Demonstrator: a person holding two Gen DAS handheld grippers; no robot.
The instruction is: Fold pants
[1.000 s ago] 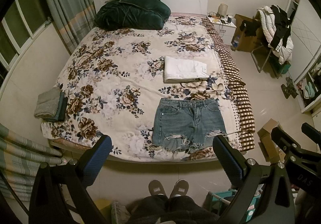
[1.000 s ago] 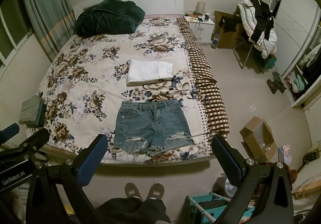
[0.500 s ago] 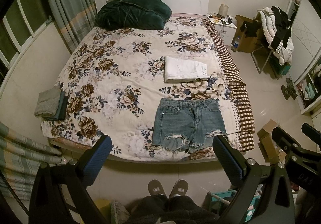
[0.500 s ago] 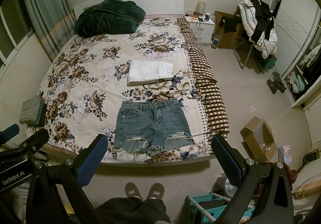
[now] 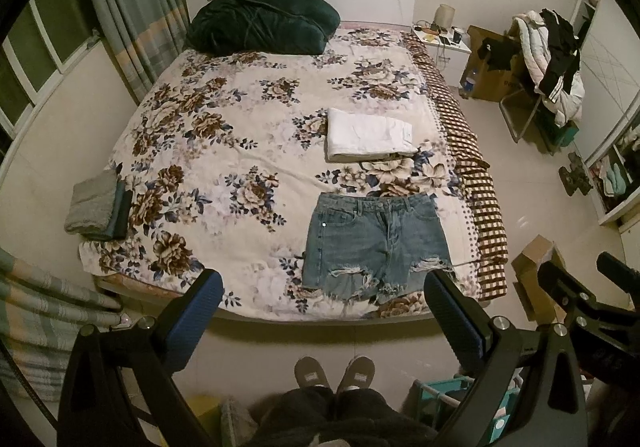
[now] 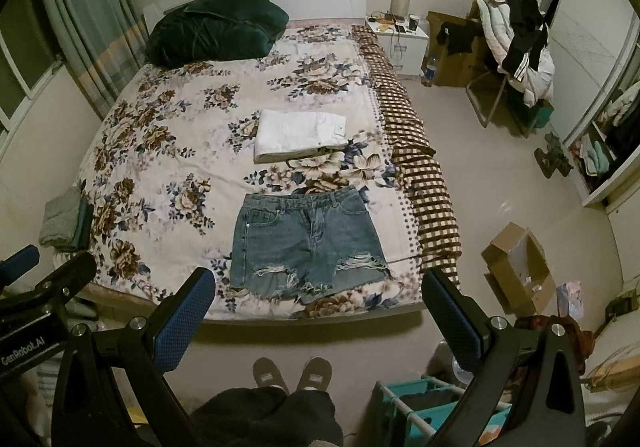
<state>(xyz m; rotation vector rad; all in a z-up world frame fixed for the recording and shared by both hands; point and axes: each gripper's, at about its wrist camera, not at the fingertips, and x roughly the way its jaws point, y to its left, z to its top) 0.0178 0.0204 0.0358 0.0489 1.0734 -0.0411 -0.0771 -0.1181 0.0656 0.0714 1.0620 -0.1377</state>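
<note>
I'm standing at the foot of the bed, both tools held high and back, nothing touched yet. My left gripper is spread wide with nothing between its blue pads; my right gripper is spread wide too, and just as bare. So this is the opening step, the approach before the first fold.

The denim shorts lie flat and face up near the foot edge, at about one o'clock from my left tool and close to twelve o'clock from my right. Waistband points away from me, frayed hems toward me, close to the mattress edge. Beyond them, at twelve o'clock, sits a folded white garment, well apart from the shorts. A grey folded stack rests at the bed's corner, around ten o'clock. The dark green bundle is far off at the headboard.

Next, I judge, I must drop both tools down and forward, one to each side of the shorts, to pinch an outer edge and carry it across. The ragged hems may catch or bunch, so a grip on firm denim seems wiser.

Against the frames half a second and a second back: almost nothing differs. The shorts lie just as they did, and my tools have barely drifted.
</note>
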